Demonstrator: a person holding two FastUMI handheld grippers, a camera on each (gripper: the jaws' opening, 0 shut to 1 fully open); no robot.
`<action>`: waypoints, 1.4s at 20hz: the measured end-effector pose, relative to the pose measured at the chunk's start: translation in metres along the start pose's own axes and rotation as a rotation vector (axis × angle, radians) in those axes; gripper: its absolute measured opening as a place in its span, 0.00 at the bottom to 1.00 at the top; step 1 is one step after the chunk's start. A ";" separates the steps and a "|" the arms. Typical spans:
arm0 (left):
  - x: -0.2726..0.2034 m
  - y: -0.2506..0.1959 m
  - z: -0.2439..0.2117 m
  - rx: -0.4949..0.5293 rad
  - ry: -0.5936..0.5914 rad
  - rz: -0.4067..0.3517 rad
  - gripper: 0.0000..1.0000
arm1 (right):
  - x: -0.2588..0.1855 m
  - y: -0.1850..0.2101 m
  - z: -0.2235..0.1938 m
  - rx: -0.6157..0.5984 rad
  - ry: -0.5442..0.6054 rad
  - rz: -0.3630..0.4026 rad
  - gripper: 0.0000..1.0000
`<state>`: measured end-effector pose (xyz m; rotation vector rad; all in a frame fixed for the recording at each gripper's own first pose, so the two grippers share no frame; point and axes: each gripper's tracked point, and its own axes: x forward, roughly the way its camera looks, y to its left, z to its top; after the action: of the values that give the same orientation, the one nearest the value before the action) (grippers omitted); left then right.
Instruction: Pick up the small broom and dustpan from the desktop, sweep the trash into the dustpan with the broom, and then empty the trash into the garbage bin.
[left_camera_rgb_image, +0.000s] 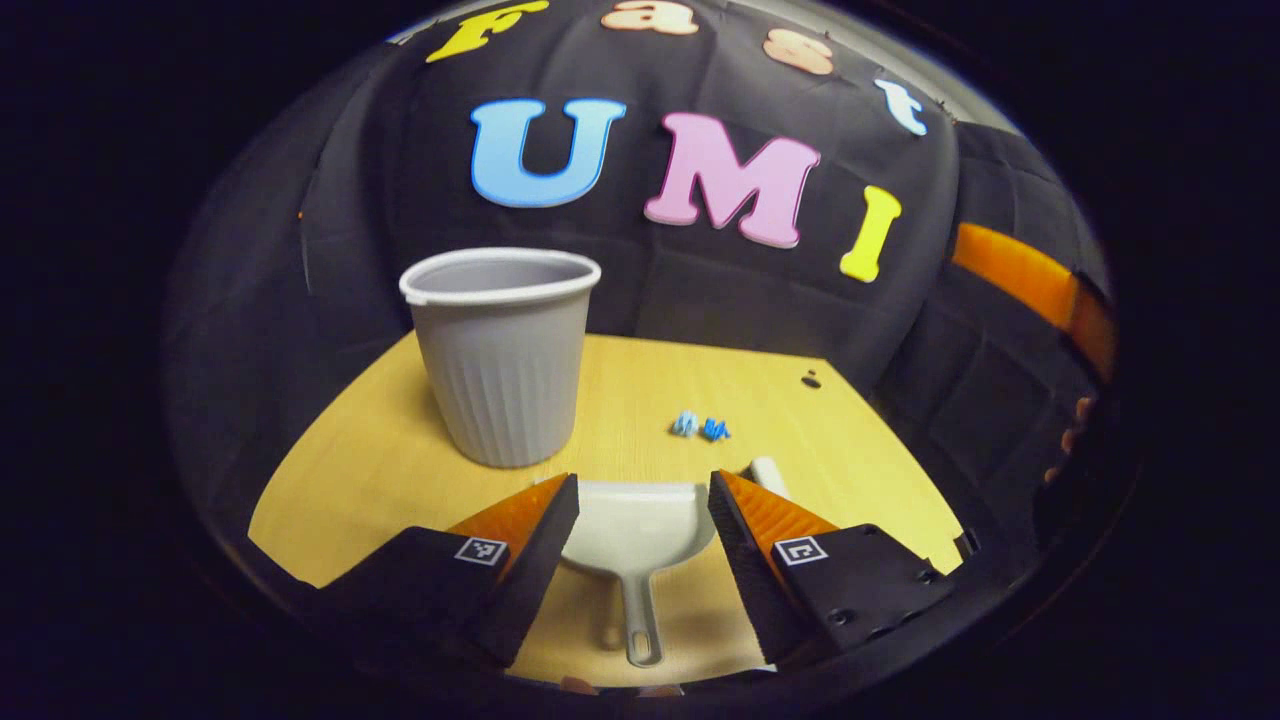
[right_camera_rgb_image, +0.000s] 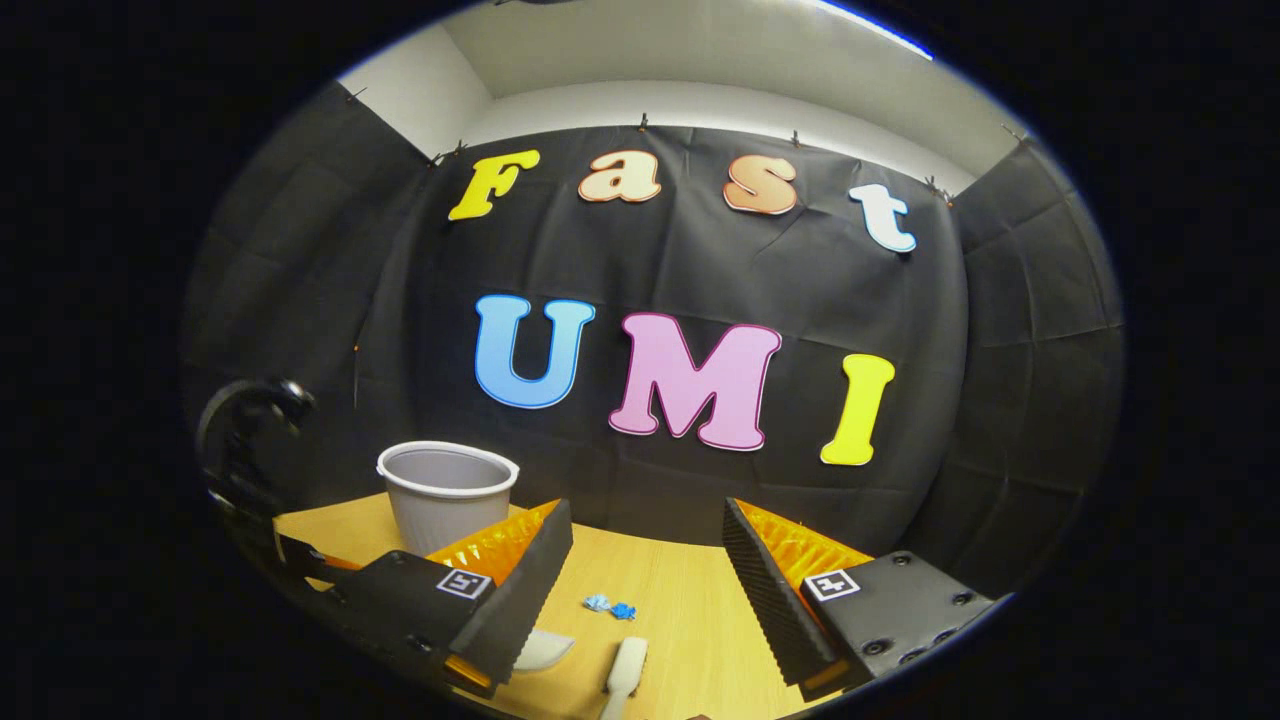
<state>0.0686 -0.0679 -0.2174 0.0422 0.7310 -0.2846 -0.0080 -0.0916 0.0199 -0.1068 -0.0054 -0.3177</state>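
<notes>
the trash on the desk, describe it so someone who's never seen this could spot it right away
On the wooden desk, look right of the grey ribbed garbage bin and just beyond the white dustpan. The trash is a small crumpled blue scrap, the sole blue item there.

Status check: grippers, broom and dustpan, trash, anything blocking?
Left gripper open over dustpan. Right gripper open above broom. Blue trash unswept, bin upright behind. Nothing blocking.

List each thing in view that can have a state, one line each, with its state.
Garbage bin: upright, open-topped, standing on the desk.
Dustpan: flat on the desk, ungrasped.
Broom: lying on the desk, ungrasped.
Trash: loose on the desk, unswept.
Left hand-held gripper: open.
Right hand-held gripper: open.
</notes>
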 end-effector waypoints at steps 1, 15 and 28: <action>0.005 -0.001 -0.014 -0.003 0.063 0.013 0.80 | 0.000 -0.005 -0.007 -0.009 0.011 0.013 0.97; 0.085 0.009 -0.103 0.072 0.646 0.173 0.79 | -0.003 -0.062 -0.101 0.163 0.226 0.030 0.97; 0.095 0.005 -0.103 0.042 0.705 0.114 0.30 | -0.010 -0.012 -0.194 0.288 0.674 0.129 0.98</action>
<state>0.0703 -0.0716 -0.3578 0.2312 1.4169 -0.1714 -0.0235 -0.1199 -0.1721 0.2888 0.6198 -0.2087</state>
